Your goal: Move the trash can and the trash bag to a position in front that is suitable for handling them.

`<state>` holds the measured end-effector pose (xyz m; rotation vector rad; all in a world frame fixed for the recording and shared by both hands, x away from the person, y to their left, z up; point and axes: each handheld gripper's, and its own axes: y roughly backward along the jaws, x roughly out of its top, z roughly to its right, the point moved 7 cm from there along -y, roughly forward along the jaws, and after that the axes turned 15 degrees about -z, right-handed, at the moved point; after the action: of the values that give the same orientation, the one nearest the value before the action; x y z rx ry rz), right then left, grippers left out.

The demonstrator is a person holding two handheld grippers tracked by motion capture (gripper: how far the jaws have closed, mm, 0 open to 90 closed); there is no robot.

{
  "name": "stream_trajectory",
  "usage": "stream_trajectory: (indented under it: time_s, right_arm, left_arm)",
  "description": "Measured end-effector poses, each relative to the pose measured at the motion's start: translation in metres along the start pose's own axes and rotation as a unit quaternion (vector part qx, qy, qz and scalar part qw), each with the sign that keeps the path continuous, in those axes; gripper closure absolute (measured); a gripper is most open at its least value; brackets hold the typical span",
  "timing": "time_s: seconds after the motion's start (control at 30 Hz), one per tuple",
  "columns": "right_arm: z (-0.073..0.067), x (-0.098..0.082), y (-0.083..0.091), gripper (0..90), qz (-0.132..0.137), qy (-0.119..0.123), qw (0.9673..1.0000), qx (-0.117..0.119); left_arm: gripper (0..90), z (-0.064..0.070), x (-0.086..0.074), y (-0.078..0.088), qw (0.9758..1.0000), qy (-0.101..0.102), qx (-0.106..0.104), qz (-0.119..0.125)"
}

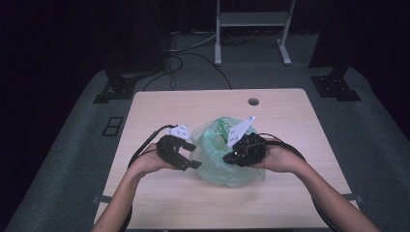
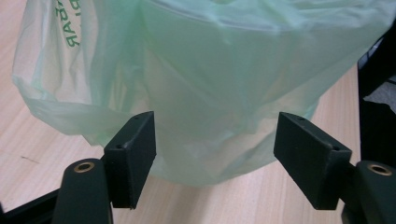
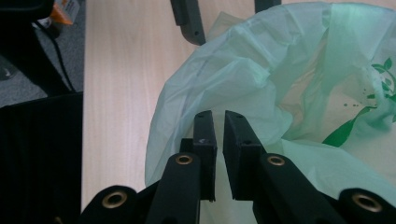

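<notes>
**Bag rim pinched on the right, left claw spread and waiting**

While the right claw (image 3: pixel 219 121) looks nearly shut on the near rim of the green plastic bag (image 1: pixel 220 154), I can't confirm film is actually between the pads; a thin slit shows between them in the right gripper view. Calling it a pinch on the rim, low confidence.

Left claw (image 2: pixel 215 140) is wide open, jaws either side of the bag's lower bulge, neither pad touching as far as I can see. Nothing held.

Bag position: middle of the bench (image 1: pixel 154 104), toward my side, between both hands. It stands slumped with the mouth open upward. Green print shows on the inside far wall. Contents unclear from here.

Handling, my read:
- Thin film, very light, no stiffness. It will collapse and follow whatever pulls it.
- Slick. A single layer can slide out of flat pads, so I'd grab a gathered fold or a doubled rim.
- Tears if yanked sideways against a fixed pinch. Keep pulls slow and along the film.
- Squeezing the bulge only traps air and slack film, poor hold.

Where I'd take hold: left claw goes up to the rim on its own side, opposite the right one, and bites a fold there. Two rim grips give control of the mouth. A low grip on the body won't.

Risk: right pinch is shallow and may slip once tension comes on.
</notes>
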<state>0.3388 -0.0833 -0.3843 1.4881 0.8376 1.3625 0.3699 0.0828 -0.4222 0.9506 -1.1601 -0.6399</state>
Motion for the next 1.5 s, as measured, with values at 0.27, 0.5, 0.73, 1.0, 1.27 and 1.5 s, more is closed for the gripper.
stream_trajectory:
  time_s: [0.27, 0.5, 0.73, 1.0, 1.27, 1.5]
  right_arm:
    - [0.009, -0.007, 0.006, 80.4, -0.016, -0.005, 0.9998, -0.013]
    - [0.036, -0.022, 0.004, 80.5, -0.044, -0.045, 0.9973, -0.037]
    - [0.060, -0.041, 0.000, 80.5, -0.060, -0.083, 0.9937, -0.045]
    - [0.064, -0.044, 0.001, 80.3, -0.066, -0.087, 0.9928, -0.049]
    - [0.058, -0.021, 0.010, 79.7, -0.028, -0.067, 0.9968, -0.033]
    - [0.070, 0.003, -0.021, 80.4, -0.088, -0.050, 0.9941, -0.039]
  left_arm:
    - [23.7, 0.005, -0.005, -0.012, 0.9996, -0.009, -0.019, -0.016]
    - [23.7, 0.002, -0.007, -0.019, 0.9995, -0.001, -0.020, -0.023]
    - [23.7, 0.001, -0.007, -0.027, 0.9995, 0.003, -0.022, -0.024]
    - [23.7, 0.001, -0.009, -0.023, 0.9995, 0.007, -0.020, -0.023]
    - [23.7, 0.004, -0.011, -0.020, 0.9996, 0.003, -0.021, -0.017]
    - [23.7, 0.010, -0.010, -0.020, 0.9997, -0.006, -0.022, -0.010]
